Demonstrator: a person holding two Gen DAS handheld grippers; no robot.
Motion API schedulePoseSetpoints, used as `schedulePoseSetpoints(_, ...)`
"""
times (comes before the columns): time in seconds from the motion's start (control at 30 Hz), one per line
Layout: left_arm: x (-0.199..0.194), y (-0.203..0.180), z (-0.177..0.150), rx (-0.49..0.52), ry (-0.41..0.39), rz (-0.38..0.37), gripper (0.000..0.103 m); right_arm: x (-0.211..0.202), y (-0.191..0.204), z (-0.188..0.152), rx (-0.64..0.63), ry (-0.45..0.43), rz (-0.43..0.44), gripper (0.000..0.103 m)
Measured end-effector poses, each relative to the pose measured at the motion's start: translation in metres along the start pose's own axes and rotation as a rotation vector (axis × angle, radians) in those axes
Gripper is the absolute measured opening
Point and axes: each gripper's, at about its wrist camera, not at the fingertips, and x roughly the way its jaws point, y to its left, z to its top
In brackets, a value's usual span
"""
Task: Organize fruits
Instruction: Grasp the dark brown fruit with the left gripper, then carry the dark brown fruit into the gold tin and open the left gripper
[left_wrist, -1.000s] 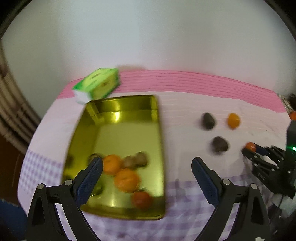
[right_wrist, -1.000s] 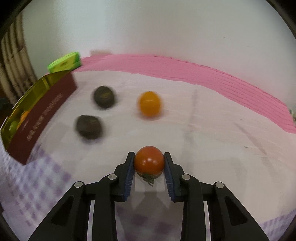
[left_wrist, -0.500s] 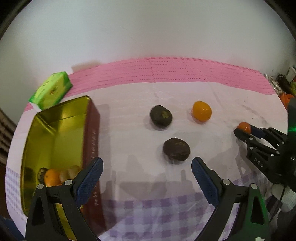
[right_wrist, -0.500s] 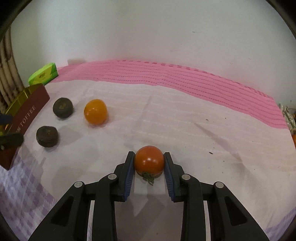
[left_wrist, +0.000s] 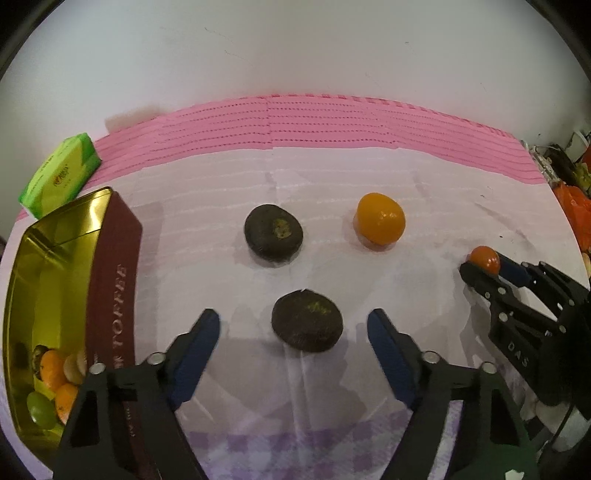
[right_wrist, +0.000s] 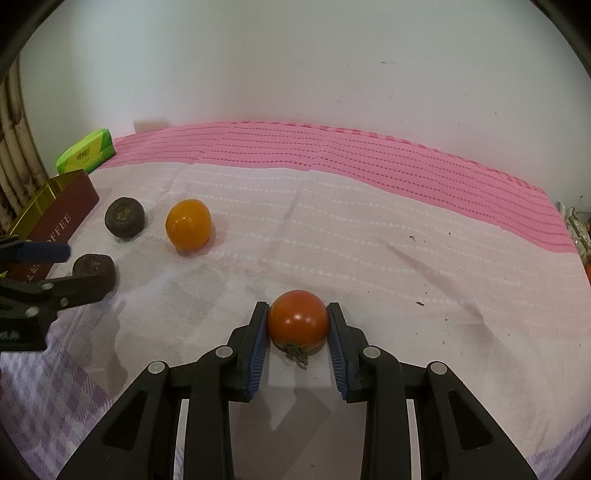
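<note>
My left gripper (left_wrist: 293, 328) is open, its fingers on either side of a dark brown fruit (left_wrist: 307, 325) on the cloth. A second dark fruit (left_wrist: 273, 235) and an orange fruit (left_wrist: 380, 218) lie beyond it. The gold tin (left_wrist: 55, 236) at the left holds several fruits (left_wrist: 51, 376). My right gripper (right_wrist: 297, 332) is shut on a red tomato (right_wrist: 297, 320), low over the cloth; it also shows in the left wrist view (left_wrist: 484, 259). The right wrist view shows the left gripper (right_wrist: 55, 269) around the near dark fruit (right_wrist: 95, 271).
A green packet (left_wrist: 61, 173) lies behind the tin near the wall. The pink band of the cloth (left_wrist: 332, 125) runs along the back. Orange clutter (left_wrist: 576, 203) sits past the table's right edge.
My left gripper has swung right from over the tin and closed in on the near dark fruit. My right gripper has kept its hold on the tomato and swung right.
</note>
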Motion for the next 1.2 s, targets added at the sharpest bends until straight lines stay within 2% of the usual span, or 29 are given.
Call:
schedulePoseSetpoints(0.03,0.002,0.0,0.001,-0.005,0.004,-0.008,0.065,0.0,0.0,0.0,0.0,0.0,0.0,0.032)
schedulePoseSetpoints(0.27,0.011,-0.001,0.001,-0.013,0.031,-0.037,0.05,0.0,0.0,0.0,0.0,0.0,0.0,0.032)
schedulePoseSetpoints(0.33,0.013,-0.001,0.0,-0.013,0.041,-0.04,0.04,0.0,0.0,0.0,0.0,0.0,0.0,0.032)
schedulePoseSetpoints(0.4,0.012,-0.001,-0.001,-0.016,0.039,-0.043,0.038,-0.001,0.0,0.0,0.0,0.0,0.0,0.032)
schedulePoseSetpoints(0.87,0.003,0.0,-0.009,-0.018,0.034,-0.043,0.037,-0.001,-0.001,-0.001,-0.002,0.0,-0.002,0.032)
schedulePoseSetpoints(1.2,-0.022,0.006,-0.019,-0.011,0.015,-0.031,0.037,0.0,0.0,0.0,-0.005,0.001,-0.005,0.032)
